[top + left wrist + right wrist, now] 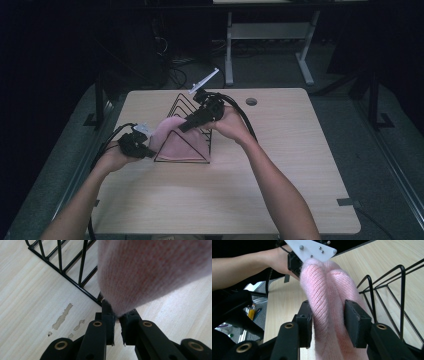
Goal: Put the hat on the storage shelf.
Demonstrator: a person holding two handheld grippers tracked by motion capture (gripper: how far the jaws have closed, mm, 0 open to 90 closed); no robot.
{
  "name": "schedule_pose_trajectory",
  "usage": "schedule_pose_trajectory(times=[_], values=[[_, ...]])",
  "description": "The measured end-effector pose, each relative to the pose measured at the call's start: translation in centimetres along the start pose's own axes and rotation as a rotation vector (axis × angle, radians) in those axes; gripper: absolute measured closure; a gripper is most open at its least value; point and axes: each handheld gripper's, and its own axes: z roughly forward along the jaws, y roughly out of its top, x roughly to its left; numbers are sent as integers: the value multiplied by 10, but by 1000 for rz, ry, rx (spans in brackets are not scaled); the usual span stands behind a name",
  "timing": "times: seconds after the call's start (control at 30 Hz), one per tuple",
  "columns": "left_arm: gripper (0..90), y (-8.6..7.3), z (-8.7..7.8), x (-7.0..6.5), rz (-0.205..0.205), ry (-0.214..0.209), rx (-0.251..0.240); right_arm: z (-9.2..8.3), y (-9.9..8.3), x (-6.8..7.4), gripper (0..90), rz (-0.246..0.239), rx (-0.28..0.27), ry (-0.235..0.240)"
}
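Observation:
A pink knitted cloth [175,140] lies bunched against a black wire rack [192,107] on the wooden table. At the cloth's left end, my left gripper [146,150] is shut on it. In the left gripper view the jaws [117,320] pinch the cloth's lower edge [155,270] beside the rack's base wire [62,270]. My right gripper [184,127] comes down from above the rack onto the top of the cloth. Its pads [328,317] press both sides of a thick fold of the knit [324,285]. The left gripper's white plate [312,250] shows just beyond that fold.
The wooden table [280,165] has a round grommet hole [251,101] near its far edge. The rack's upright wires [387,295] stand close to the right of my right jaws. A scuffed patch [62,317] marks the tabletop near my left jaws. Another desk's legs [305,60] stand behind.

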Motion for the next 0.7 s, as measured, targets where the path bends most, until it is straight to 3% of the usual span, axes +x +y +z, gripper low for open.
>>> schedule_pose_trajectory(times=[0.17, 0.3, 0.5, 0.7], values=[[828, 0, 1, 1, 5, 2, 10, -4, 0, 0, 594, -17, -19, -7], [827, -1, 4, 3, 4, -5, 25, -8, 0, 2, 678, -12, -40, 0], [828, -2, 8, 6, 2, -6, 49, -1, 1, 3, 801, -49, -32, -3], [828, -9, 11, 7, -41, -19, 10, 3, 0, 2, 817, -42, -19, 11]])
